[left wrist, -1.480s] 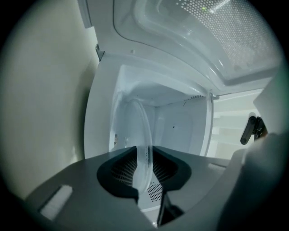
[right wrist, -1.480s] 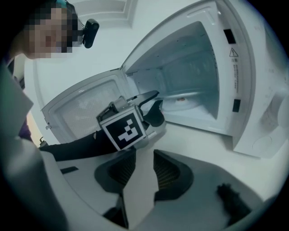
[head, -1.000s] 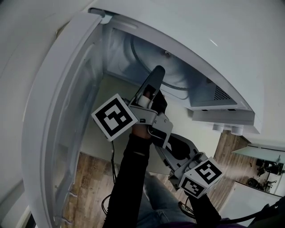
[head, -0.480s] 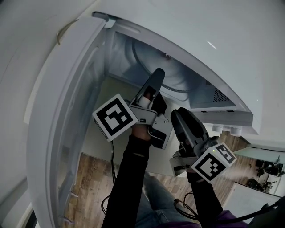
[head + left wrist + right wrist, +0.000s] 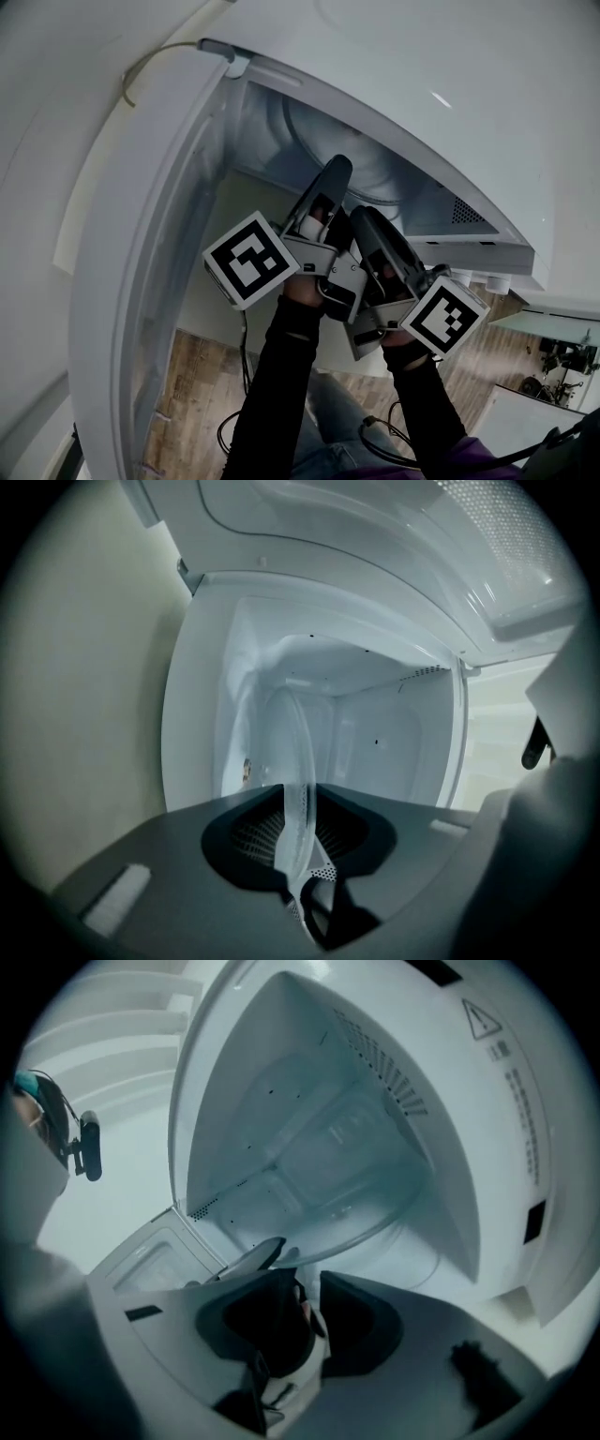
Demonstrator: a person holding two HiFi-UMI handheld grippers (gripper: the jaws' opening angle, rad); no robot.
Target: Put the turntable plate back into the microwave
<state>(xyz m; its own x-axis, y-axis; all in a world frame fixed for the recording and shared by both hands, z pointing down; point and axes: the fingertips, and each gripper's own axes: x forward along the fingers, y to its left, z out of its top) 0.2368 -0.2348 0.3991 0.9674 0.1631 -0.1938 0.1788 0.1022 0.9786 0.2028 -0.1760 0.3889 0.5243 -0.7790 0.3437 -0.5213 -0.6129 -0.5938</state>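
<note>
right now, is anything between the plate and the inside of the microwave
Nothing visible does. The door is swung open, the microwave looks bare inside, and the plate, on edge in the left claw, already reaches into it.

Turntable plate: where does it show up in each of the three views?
Head view: turntable plate upper centre, beyond the left gripper.
Left gripper view: plate lower centre, edge-on between the jaws.
Right gripper view: plate centre, a broad disc above the jaws.
Shared landmark: microwave cavity, behind it everywhere.

Turntable plate (image 5: 375,171) in microwave (image 5: 450,75) opening, door (image 5: 141,281) left
</note>
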